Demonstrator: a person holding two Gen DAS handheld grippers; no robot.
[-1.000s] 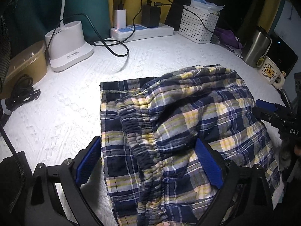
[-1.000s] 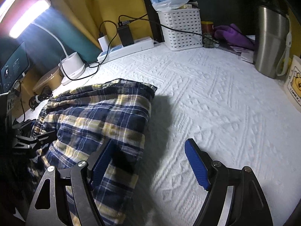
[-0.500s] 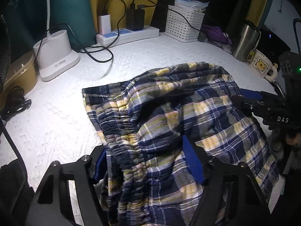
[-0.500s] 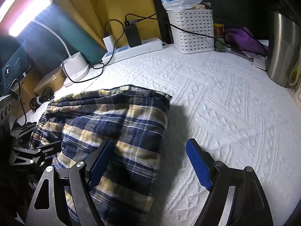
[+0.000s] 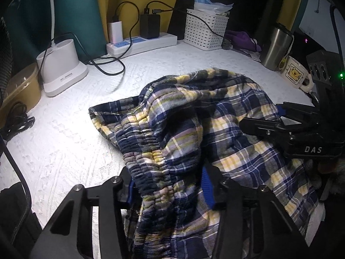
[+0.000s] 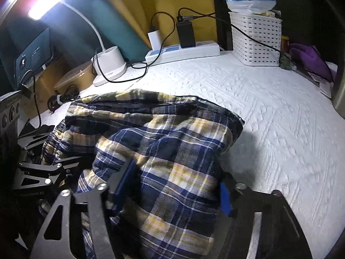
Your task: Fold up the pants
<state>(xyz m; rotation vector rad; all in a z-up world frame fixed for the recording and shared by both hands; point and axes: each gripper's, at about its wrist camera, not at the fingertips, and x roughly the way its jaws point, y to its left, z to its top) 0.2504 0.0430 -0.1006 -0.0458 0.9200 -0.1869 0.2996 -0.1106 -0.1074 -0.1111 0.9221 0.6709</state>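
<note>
In the left wrist view the pants (image 5: 194, 142) lie bunched on the bedspread (image 5: 64, 151), filling the centre and lower right of the frame. The left gripper (image 5: 170, 191) sits at the bottom centre, its jaws closing with the waistband between them. The right gripper (image 5: 280, 118) reaches in from the right edge, over the cloth. Behind the pants, along the upper frame, stand the lamp base (image 5: 62, 69) at left, the power strip (image 5: 142, 43) in the middle and the basket (image 5: 204, 30) right of it. The tumbler (image 5: 277, 47) and mug (image 5: 295, 75) stand at upper right, side by side.
</note>
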